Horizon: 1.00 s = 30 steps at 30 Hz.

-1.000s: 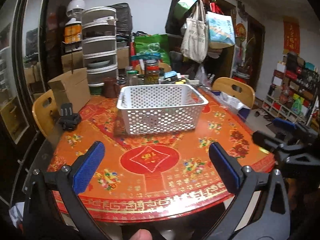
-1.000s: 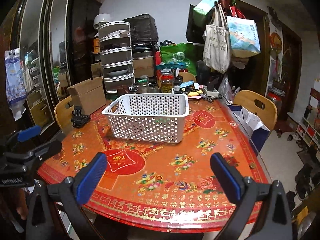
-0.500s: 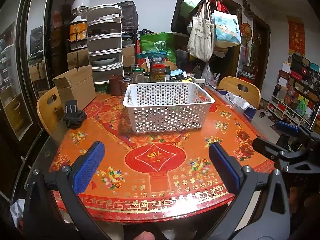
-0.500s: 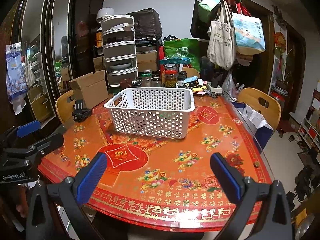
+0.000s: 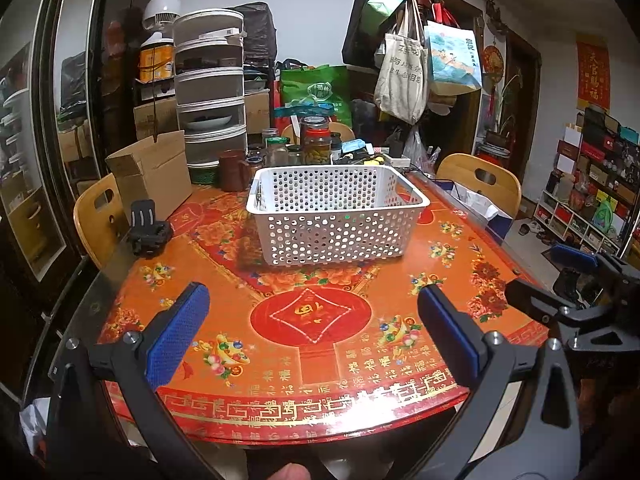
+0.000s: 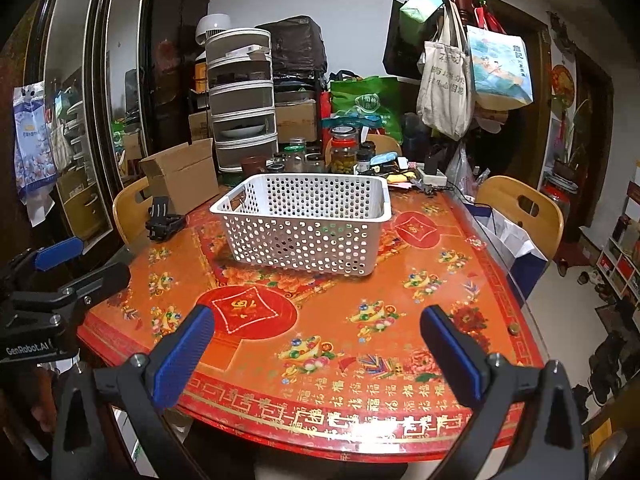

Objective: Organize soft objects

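Note:
A white perforated plastic basket (image 5: 336,216) stands near the middle of the red and orange patterned table (image 5: 320,360); it also shows in the right wrist view (image 6: 304,224). I cannot see any soft object lying on the table. My left gripper (image 5: 312,328) is open and empty, held above the table's near edge. My right gripper (image 6: 316,344) is open and empty, also above the near edge. The right gripper shows at the right of the left wrist view (image 5: 576,292); the left gripper shows at the left of the right wrist view (image 6: 60,276).
A cardboard box (image 5: 152,176), a black clamp-like mount (image 5: 148,232), jars (image 5: 316,144) and stacked drawers (image 5: 210,96) crowd the far side. Wooden chairs (image 5: 480,180) stand around the table. Tote bags (image 5: 404,76) hang from a coat rack behind.
Both grippers have pulled back and risen a little, so the basket and table sit lower and farther in both views. Both stay open.

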Tool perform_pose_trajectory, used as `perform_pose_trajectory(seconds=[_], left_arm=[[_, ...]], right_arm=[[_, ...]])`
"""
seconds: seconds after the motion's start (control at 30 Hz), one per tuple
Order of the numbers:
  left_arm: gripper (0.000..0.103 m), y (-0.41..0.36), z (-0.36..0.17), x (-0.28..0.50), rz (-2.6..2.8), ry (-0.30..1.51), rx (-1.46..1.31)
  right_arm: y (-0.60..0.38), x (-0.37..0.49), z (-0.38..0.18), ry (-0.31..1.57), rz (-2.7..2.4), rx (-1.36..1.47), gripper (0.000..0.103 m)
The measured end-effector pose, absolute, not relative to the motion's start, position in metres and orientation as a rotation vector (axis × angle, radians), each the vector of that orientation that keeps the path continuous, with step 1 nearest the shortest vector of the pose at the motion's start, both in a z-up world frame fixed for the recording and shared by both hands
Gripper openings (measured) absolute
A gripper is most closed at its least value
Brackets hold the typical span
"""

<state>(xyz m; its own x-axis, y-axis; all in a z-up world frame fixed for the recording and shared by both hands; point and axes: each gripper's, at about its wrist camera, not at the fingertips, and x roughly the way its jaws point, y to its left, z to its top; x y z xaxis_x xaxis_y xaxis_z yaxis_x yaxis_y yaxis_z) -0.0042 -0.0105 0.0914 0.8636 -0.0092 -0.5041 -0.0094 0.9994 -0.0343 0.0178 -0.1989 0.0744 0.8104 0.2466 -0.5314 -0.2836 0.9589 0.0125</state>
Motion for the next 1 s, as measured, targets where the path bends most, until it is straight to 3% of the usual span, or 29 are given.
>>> perform_pose_trajectory(seconds=[1.0], left_arm=[[0.103, -0.0113, 0.0899, -0.0039, 0.0, 0.53, -0.033]], right_arm=[[-0.2003, 0.0156, 0.0747, 0.561, 0.285, -0.067, 0.102]])
